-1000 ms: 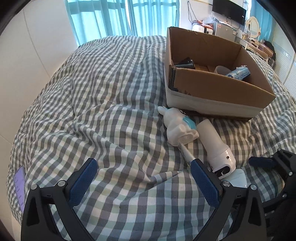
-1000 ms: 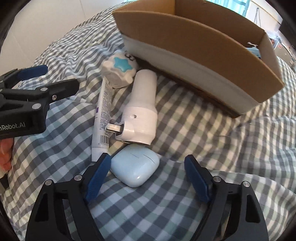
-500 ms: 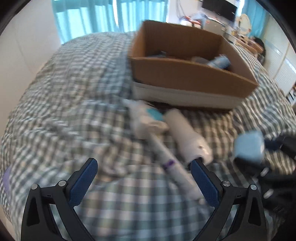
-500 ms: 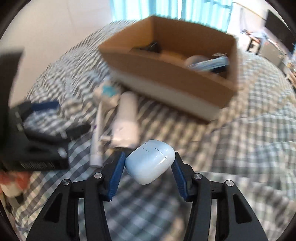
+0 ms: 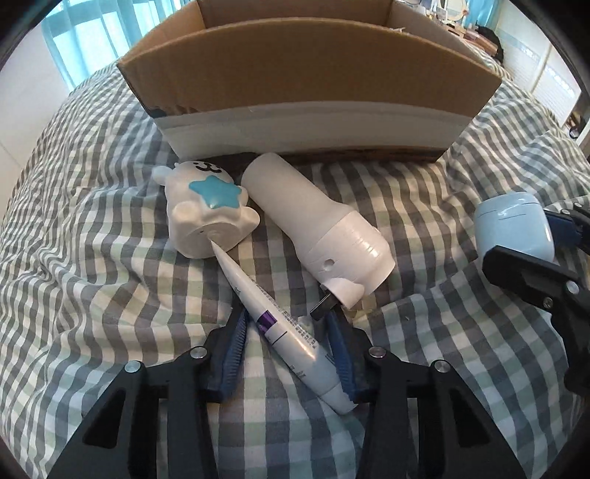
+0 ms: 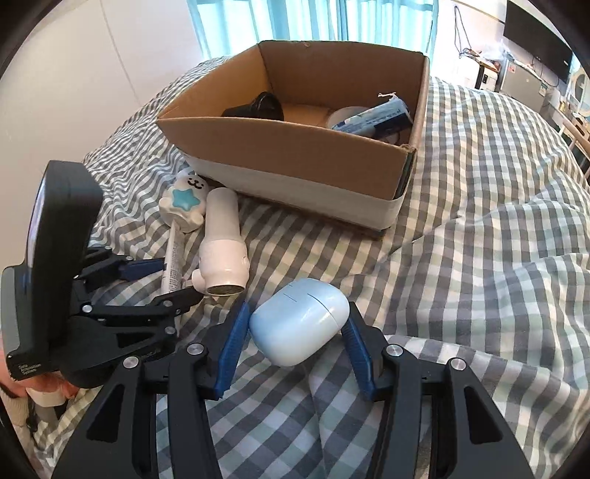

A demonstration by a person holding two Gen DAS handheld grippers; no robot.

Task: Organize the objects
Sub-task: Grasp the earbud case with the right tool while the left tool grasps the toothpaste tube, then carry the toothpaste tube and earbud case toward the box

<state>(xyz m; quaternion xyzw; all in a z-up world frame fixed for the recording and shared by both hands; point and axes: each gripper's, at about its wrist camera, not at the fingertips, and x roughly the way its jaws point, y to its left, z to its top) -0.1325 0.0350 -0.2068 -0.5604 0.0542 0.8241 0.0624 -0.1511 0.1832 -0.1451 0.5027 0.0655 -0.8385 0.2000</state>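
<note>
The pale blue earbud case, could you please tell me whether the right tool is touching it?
Touching. In the right wrist view both blue pads of the right tool press against the sides of the pale blue earbud case, held above the checked bedspread.

**Room Beyond the Checked Bedcover**

A gray-and-white checked bedcover (image 6: pixel 479 206) spread wide and rumpled. Behind its far edge hung turquoise curtains (image 6: pixel 295 18) across a bright window. To the bedcover's far right a dark television (image 6: pixel 536 16) was mounted on the wall above cluttered furniture (image 6: pixel 516 79).
</note>
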